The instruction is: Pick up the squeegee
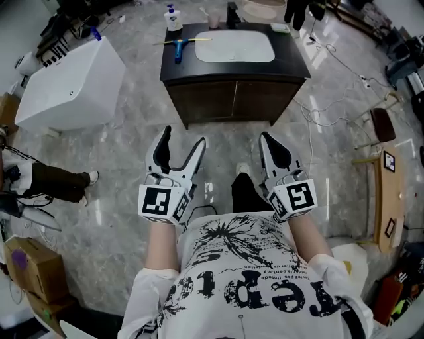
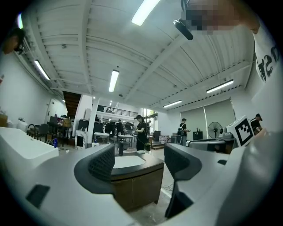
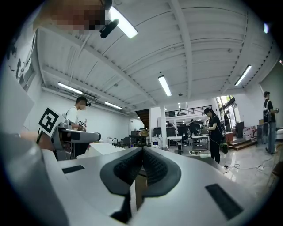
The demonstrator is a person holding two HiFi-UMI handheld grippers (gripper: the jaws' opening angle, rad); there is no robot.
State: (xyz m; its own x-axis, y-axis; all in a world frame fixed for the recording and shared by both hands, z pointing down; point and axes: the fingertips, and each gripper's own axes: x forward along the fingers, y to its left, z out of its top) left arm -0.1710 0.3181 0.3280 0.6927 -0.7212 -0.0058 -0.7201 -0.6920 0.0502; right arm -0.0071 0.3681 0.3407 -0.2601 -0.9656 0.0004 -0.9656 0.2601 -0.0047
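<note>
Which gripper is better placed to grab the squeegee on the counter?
Left, probably. The left gripper has open jaws and lines up with the squeegee, which lies left of the sink. The right gripper is shut and off to the right. Neither is near it.

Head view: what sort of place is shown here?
Probably a workshop or test hall: a sink cabinet and a bathtub stand on open floor, and people stand among desks behind.

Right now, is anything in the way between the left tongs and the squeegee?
Nothing visible is. The squeegee lies on the dark counter, left of the sink, with only bare floor between the cabinet and the left tongs. The soap bottle stands behind it.
</note>
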